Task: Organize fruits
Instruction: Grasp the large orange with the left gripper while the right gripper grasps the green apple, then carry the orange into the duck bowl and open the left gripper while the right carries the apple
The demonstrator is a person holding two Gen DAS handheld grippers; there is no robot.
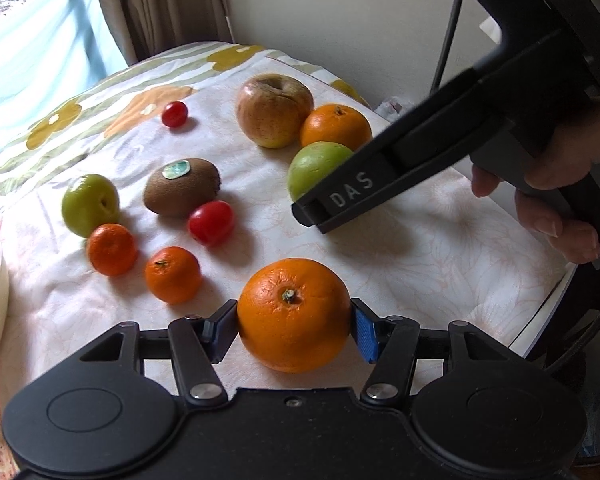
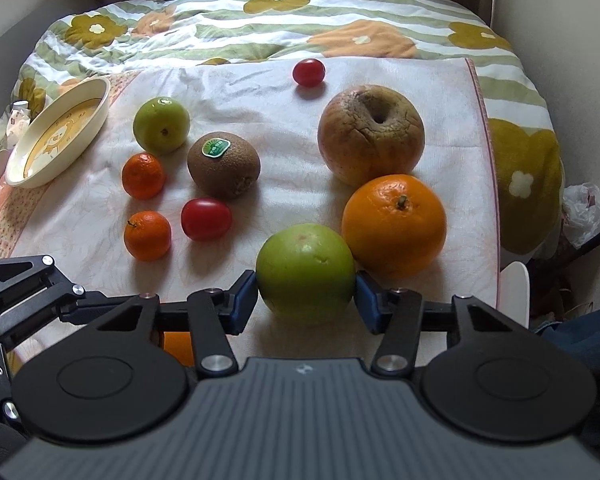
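Left wrist alone shows hand.

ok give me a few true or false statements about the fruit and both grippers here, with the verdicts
1. The left gripper is closed on a large orange. True.
2. The right gripper holds the kiwi. False: its pads press a large green fruit; the kiwi lies free on the cloth.
3. The kiwi bears a green sticker. True.
4. The cream dish holds two cherry tomatoes. False: no fruit lies in it; both tomatoes are on the cloth.
5. The wrinkled apple sits beside a second large orange. True.
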